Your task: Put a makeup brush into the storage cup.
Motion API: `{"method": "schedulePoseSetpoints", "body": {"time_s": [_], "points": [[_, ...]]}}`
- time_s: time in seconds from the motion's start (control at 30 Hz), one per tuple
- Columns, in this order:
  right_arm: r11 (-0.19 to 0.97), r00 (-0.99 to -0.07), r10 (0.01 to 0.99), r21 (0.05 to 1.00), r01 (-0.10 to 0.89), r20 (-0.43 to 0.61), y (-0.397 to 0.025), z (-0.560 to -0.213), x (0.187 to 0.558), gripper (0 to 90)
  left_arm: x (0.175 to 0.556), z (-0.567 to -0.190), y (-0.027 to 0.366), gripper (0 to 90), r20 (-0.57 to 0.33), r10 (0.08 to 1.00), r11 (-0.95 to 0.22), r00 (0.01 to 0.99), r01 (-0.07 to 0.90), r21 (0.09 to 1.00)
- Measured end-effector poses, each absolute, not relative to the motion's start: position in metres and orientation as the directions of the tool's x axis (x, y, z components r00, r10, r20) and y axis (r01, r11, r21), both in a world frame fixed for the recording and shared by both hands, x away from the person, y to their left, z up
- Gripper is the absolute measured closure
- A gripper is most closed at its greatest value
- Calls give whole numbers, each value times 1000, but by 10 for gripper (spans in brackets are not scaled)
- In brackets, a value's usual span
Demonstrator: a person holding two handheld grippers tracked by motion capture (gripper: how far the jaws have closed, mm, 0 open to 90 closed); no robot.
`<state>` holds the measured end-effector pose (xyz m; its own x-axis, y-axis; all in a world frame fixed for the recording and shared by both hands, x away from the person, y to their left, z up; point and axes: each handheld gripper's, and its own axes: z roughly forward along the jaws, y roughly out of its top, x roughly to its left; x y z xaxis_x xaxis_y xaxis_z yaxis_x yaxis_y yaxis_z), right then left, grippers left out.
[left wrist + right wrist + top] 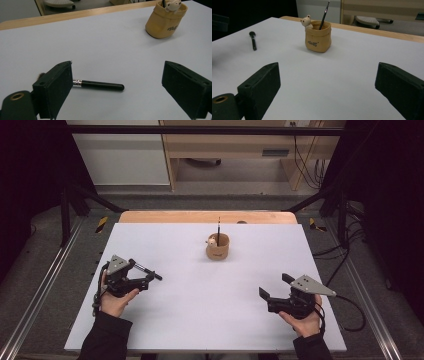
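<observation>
Left fingers (57,92): spread open, makeup brush (101,85) lying between them, lower centre.
Right fingers (259,87): open, empty.
Holder (218,247): frame centre, on white surface (210,305).

Wooden cabinet (235,150) stands beyond the white table (200,320), grey floor (45,270).

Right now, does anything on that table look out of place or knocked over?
One thing: a black brush lies flat on the white table, just ahead of the left tongs, while another brush stands upright in the tan pot. The pot itself stands upright; nothing looks spilled or broken.
</observation>
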<state>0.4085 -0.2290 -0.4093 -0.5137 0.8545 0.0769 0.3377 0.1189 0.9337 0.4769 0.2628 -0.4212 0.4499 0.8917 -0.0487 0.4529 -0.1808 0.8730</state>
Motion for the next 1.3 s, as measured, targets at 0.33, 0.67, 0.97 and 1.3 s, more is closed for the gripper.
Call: {"method": "schedulePoseSetpoints", "body": {"time_s": [0.33, 0.67, 0.97, 1.3], "points": [[121, -519, 852, 934, 337, 76, -229, -410, 410, 69, 489, -430, 260, 101, -51, 912, -169, 407, 487, 857], [129, -524, 849, 931, 343, 76, -227, -411, 411, 69, 504, -443, 255, 123, -66, 933, -140, 353, 525, 839], [128, -526, 846, 928, 349, 81, -226, -413, 412, 69, 515, -453, 254, 160, -70, 948, -126, 311, 565, 815], [128, -526, 846, 929, 347, 81, -227, -412, 412, 71, 525, -468, 246, 218, -52, 960, -133, 275, 611, 780]]}}
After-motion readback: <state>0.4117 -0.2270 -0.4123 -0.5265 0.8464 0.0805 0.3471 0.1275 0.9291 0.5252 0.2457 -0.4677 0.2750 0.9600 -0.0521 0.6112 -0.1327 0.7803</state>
